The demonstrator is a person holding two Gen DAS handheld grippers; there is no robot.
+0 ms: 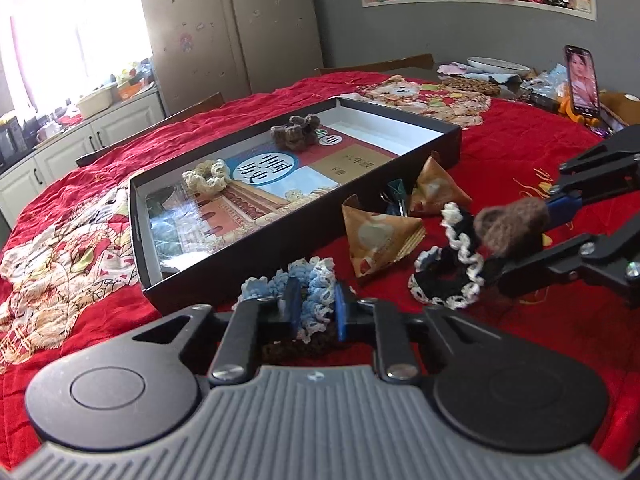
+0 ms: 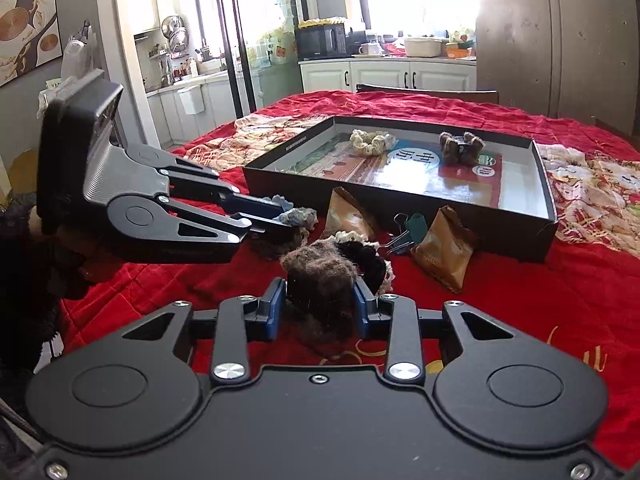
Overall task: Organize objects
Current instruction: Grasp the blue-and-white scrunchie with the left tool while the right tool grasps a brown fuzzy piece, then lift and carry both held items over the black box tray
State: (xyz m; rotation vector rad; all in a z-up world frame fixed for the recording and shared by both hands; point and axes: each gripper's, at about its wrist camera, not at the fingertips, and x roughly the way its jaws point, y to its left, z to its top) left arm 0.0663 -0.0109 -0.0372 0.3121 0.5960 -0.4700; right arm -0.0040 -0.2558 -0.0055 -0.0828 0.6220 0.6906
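Near the black box [image 1: 280, 240], your left gripper [image 1: 316, 312] is pinching the blue-and-white scrunchie [image 1: 308, 284]. Your right gripper [image 2: 320, 304] is clamping the brown scrunchie [image 2: 320, 276].

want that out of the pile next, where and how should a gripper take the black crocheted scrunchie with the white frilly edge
Grip the black crocheted scrunchie with the white frilly edge across its raised upper loop, coming from above: that part stands clear of the red tablecloth, whereas the lower ring lies flat. The right gripper, shut on a brown fuzzy scrunchie, crowds one side.
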